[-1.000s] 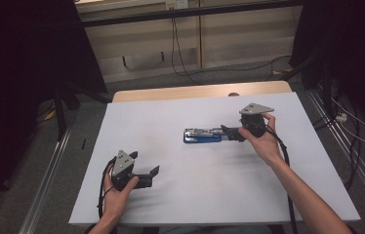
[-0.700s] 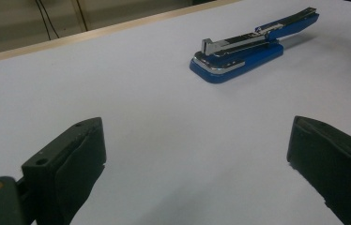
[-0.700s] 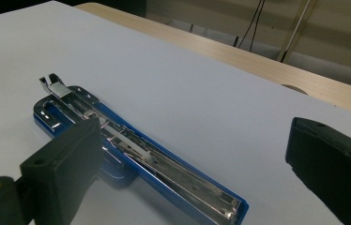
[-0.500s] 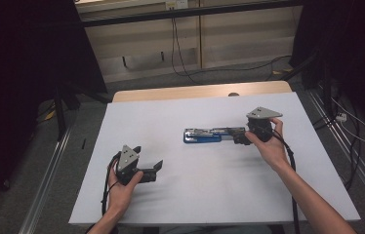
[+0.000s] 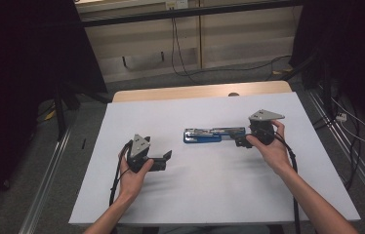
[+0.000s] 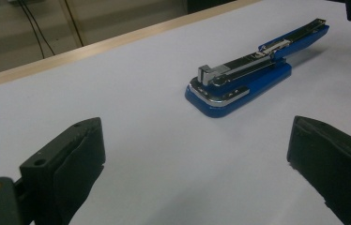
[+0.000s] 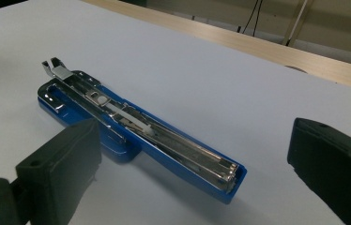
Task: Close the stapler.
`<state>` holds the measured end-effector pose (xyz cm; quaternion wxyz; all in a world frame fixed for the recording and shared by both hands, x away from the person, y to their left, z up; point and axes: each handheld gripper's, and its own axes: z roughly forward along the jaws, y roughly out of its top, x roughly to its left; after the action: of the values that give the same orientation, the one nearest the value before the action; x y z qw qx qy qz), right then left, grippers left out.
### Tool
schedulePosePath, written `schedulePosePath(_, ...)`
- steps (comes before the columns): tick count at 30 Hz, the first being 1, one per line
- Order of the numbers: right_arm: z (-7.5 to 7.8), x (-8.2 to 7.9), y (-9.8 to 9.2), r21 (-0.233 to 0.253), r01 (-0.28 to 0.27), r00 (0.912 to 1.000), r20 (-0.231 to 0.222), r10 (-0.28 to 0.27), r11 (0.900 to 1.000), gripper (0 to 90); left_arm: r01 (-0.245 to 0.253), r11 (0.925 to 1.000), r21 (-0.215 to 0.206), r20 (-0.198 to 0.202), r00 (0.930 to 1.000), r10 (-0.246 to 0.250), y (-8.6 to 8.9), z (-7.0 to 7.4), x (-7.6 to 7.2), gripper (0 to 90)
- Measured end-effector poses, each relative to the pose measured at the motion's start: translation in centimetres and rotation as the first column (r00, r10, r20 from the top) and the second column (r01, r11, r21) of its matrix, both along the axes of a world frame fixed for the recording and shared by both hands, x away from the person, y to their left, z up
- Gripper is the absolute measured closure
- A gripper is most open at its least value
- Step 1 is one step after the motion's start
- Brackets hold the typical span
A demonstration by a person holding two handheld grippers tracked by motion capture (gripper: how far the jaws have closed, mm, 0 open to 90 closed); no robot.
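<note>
Since the earlier frame, right tongs (image 5: pixel 241 141) have withdrawn toward 3 o'clock off the blue stapler (image 5: pixel 213 135), lying opened flat at table (image 5: pixel 195 195) centre, both right and left tongs (image 5: pixel 165 158) released, empty.

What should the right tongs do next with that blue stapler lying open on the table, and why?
Probably ease the right tongs forward and close them on the near end of the stapler. Their jaws stand wide apart, the stapler's flipped-open blue arm lies between and just ahead of them, and nothing is gripped yet. The left tongs are open too, farther from it, over bare table.
</note>
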<state>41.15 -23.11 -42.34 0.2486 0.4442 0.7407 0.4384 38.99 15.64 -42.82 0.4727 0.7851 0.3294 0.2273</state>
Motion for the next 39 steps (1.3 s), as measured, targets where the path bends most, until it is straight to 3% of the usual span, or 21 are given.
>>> schedulePosePath(5,-0.1,-0.3,-0.5,0.012,0.022,0.9997,0.006,-0.022,1.000,2.9,-0.020,0.9997,-0.011,-0.017,0.9997,0.020,-0.9,-0.1,1.0,4.7)
schedulePosePath(8,-0.1,-0.5,-1.1,0.047,0.020,0.9996,0.018,-0.021,0.999,2.9,-0.018,0.9998,0.008,-0.019,0.9997,0.018,-1.4,-0.1,1.7,5.1)
schedulePosePath(11,0.0,-0.8,-1.6,0.042,0.034,0.9991,0.022,-0.035,0.999,3.1,-0.018,0.9998,-0.010,-0.006,0.9998,0.018,-2.0,-0.1,2.2,6.5)
schedulePosePath(14,-0.1,-1.1,-2.0,0.045,0.048,0.9981,0.038,-0.050,0.998,4.0,-0.007,1.0000,-0.001,-0.017,0.9998,0.007,-2.8,0.1,2.6,5.6)
schedulePosePath(17,-0.3,-1.0,-2.3,0.047,0.055,0.9980,0.028,-0.057,0.997,4.2,-0.004,0.9999,-0.011,-0.005,1.0000,0.004,-3.4,0.1,3.2,5.7)
schedulePosePath(20,-0.6,-0.9,-2.4,0.046,0.053,0.9985,0.011,-0.054,0.998,5.4,0.008,1.0000,0.000,-0.031,0.9995,-0.008,-4.0,0.0,3.9,6.1)
schedulePosePath(29,-1.0,-1.0,-3.1,0.034,0.076,0.9971,0.001,-0.076,0.997,17.5,0.012,0.9999,-0.009,-0.039,0.9992,-0.013,-5.2,0.0,5.6,6.3)
schedulePosePath(30,-1.0,-1.1,-3.2,0.027,0.078,0.9969,0.006,-0.078,0.997,18.4,0.007,0.9995,-0.030,-0.047,0.9989,-0.008,-5.3,-0.2,5.9,6.6)
schedulePosePath(34,-0.9,-1.0,-3.2,0.034,0.076,0.9971,0.000,-0.076,0.997,22.4,0.020,0.9996,-0.020,-0.076,0.9969,-0.021,-5.3,-1.0,6.4,6.7)
schedulePosePath(39,-1.3,-0.9,-3.3,0.033,0.061,0.9980,-0.020,-0.060,0.998,34.5,0.032,0.9995,-0.002,-0.102,0.9943,-0.032,-5.0,-1.4,6.5,6.3)
